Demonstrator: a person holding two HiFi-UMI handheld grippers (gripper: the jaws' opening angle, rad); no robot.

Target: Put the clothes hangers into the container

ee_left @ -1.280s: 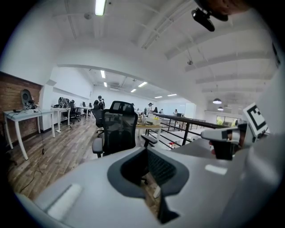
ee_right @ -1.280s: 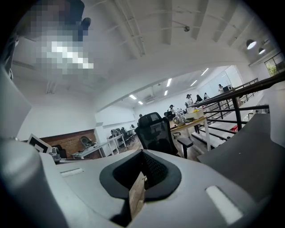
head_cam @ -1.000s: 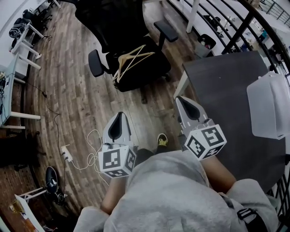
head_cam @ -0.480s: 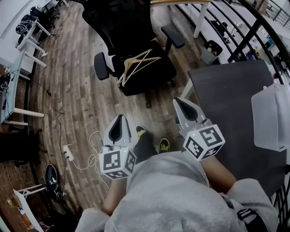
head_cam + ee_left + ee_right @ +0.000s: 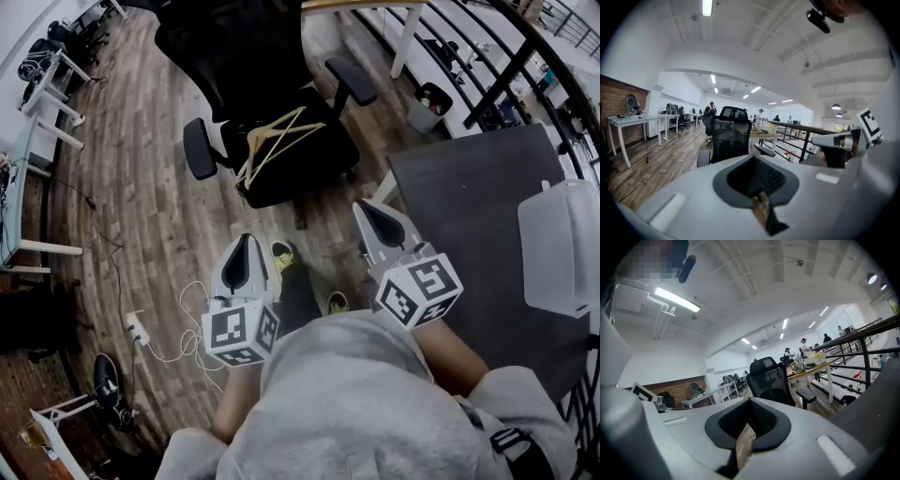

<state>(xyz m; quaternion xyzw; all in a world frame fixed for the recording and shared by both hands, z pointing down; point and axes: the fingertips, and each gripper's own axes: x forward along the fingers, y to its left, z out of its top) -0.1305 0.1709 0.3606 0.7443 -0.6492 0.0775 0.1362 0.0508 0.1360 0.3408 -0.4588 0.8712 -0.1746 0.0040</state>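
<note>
We look down on a wood-plank floor (image 5: 141, 187), where a black office chair (image 5: 234, 56) stands just beside a dark table (image 5: 469, 216) that bears a translucent plastic container (image 5: 562, 244) on its far right side. The wooden clothes hangers (image 5: 272, 141) lie in a loose pile on the chair's seat, well apart from the container. We hold the left gripper (image 5: 246, 244) and right gripper (image 5: 367, 211) side by side short of the chair, each with jaws closed together on nothing

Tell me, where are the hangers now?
In the head view, the hangers lie on the seat of the black chair, upper centre, left of the dark table.
</note>
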